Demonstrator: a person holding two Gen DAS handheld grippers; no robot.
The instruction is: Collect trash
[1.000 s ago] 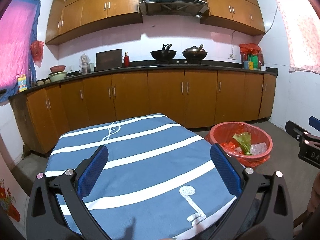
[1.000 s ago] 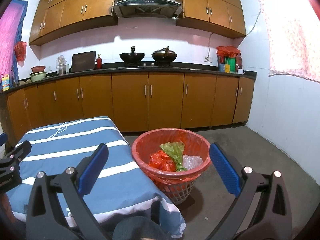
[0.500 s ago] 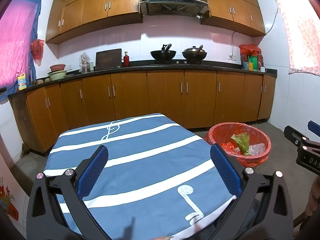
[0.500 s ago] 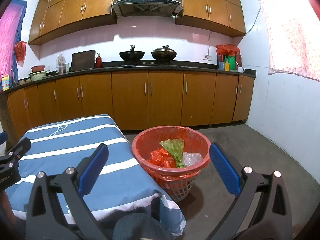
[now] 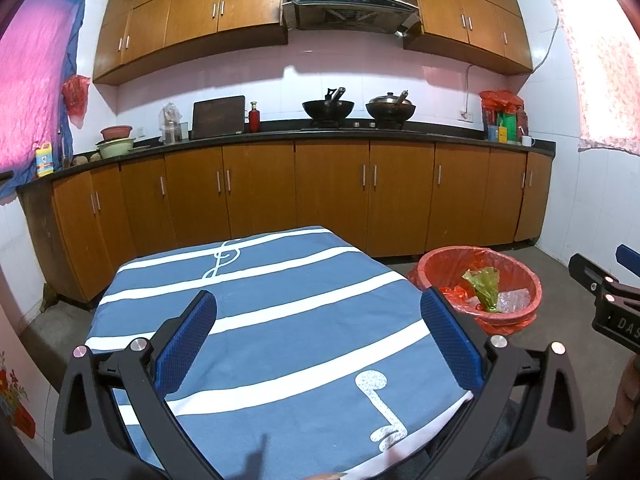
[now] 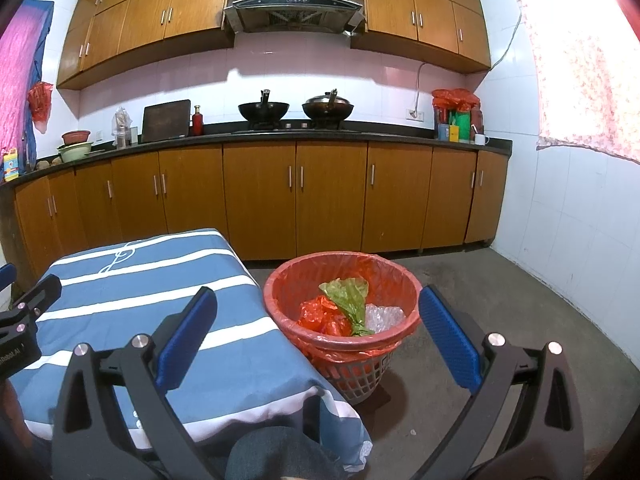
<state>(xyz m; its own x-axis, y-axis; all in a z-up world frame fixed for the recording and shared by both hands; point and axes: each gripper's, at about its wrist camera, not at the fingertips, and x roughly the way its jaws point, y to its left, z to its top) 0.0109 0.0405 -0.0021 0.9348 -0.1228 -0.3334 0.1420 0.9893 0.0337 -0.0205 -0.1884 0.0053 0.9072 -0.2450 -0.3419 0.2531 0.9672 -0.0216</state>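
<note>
The left tool (image 5: 318,332) hangs over the near part of a surface covered with a blue cloth with white stripes and music notes (image 5: 280,320); its blue-padded fingers stand wide apart with nothing between them. The right tool (image 6: 318,330) is held farther right, over the near right corner of the same cloth (image 6: 160,300) and the floor beside it, its fingers equally spread and empty.

The trash sits in a red-lined waste basket (image 6: 280,300) on the grey floor, just beside the right edge of the surface. Inside it lie a crumpled red plastic bag (image 6: 322,316), a green plastic bag (image 6: 348,294) and a clear crinkled piece of plastic (image 6: 384,316). From the left wrist view the basket (image 5: 432,272) appears to the right, past the right finger.

Nothing lies on the visible part of the cloth. The overhanging corner of the cloth hangs down between the right tool and the basket's lower part.

Far behind runs a dark countertop (image 6: 360,134) over brown cabinet doors, carrying two woks (image 6: 264,110), a red bottle (image 6: 197,120), a cutting board (image 6: 166,120), stacked bowls (image 6: 76,146) at the far left and red bags with boxes (image 6: 456,114) at the far right. A range hood (image 6: 294,0) hangs above.
</note>
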